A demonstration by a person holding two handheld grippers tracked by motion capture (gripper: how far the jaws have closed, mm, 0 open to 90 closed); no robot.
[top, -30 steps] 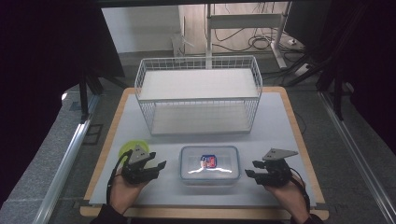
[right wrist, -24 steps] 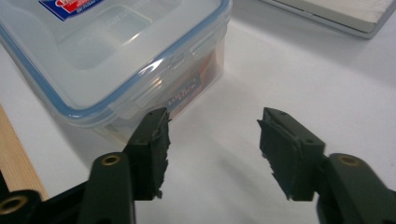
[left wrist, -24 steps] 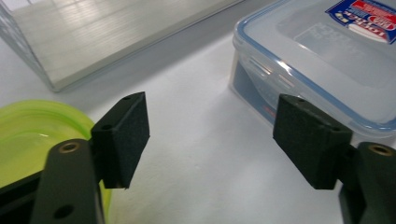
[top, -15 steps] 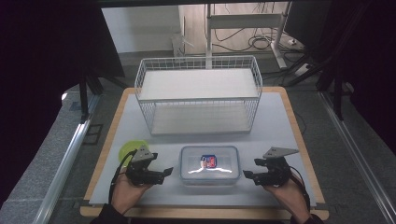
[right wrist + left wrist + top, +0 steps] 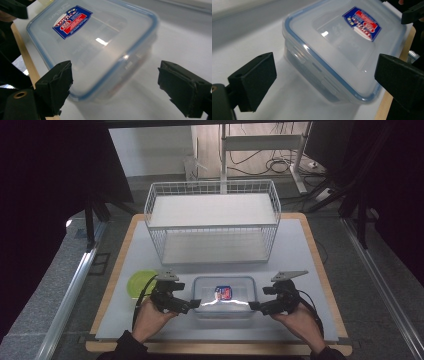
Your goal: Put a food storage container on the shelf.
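My left gripper (image 5: 192,305) stands with its jaws spread wide; they have just been opening, and nothing is gripped between them. My right gripper (image 5: 255,307) is the same, jaws just opened wide and holding nothing. The clear lidded container (image 5: 224,296) sits on the counter (image 5: 310,250) between the two grippers, just ahead of each pair of jaws, its near corners reaching toward the gaps, untouched as far as I can see.

Table (image 5: 300,250): white top, wooden rim. Wire basket (image 5: 212,222) at the far edge, centred. Clear lidded container (image 5: 225,296) with blue seal near the front edge, centred. Yellow-green lid (image 5: 141,283) toward the front-left corner.
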